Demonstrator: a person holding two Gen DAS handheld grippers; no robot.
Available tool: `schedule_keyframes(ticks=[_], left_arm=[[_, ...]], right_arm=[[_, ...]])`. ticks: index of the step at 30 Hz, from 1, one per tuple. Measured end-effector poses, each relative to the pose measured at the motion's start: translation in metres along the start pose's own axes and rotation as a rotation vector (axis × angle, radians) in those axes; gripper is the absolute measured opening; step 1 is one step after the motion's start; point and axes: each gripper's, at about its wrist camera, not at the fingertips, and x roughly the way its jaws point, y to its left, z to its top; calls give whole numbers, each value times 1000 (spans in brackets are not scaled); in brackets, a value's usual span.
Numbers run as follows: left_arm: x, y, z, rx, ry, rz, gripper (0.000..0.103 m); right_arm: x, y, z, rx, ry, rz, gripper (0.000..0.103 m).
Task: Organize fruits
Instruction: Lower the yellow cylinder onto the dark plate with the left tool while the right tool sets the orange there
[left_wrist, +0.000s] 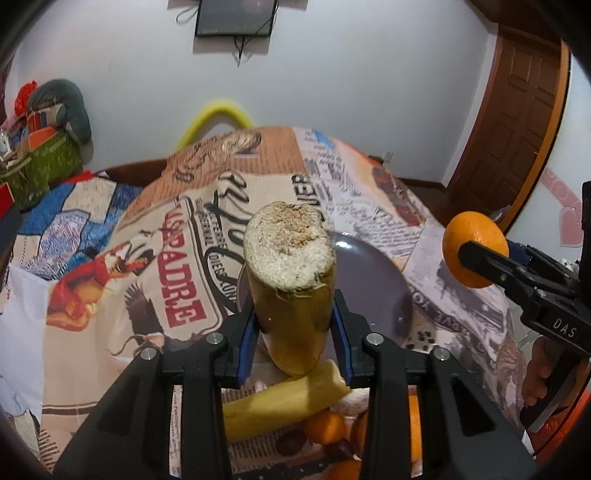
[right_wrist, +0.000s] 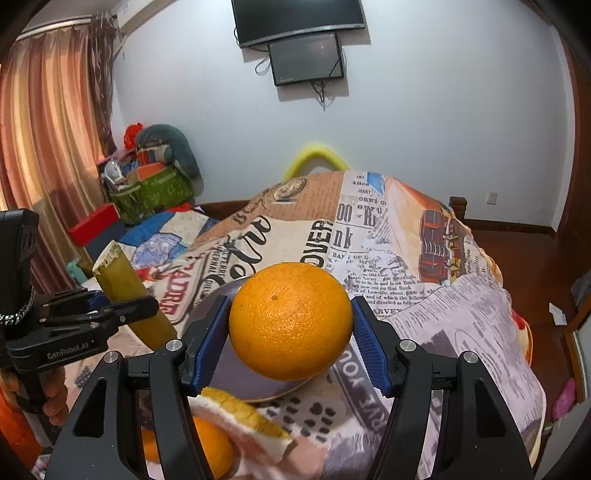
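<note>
A home bedroom: a bed (right_wrist: 424, 258) under a newspaper-print cover, curtains (right_wrist: 48, 147) to its left, wall-mounted screens (right_wrist: 299, 22) above its far end, a wooden door (left_wrist: 517, 122) to its right.

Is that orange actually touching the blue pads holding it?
Touching. The right wrist view shows the orange pressed between both blue pads of the right gripper.

Right tongs (right_wrist: 291, 332) clamp orange (right_wrist: 290, 320) above plate (right_wrist: 218, 295).
</note>
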Motion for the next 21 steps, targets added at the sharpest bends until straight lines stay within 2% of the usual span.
schedule_keyframes(ticks=[6,15,21], left_arm=[[32,5,3,-8,81,1,36],[61,4,16,14,117,-3,36],[82,12,23,-32,151,-21,36]], right_arm=[[33,-7,2,0,65,9,62],[81,-14,3,1,171,16,62],[102,-17,5,1,216,11,62]])
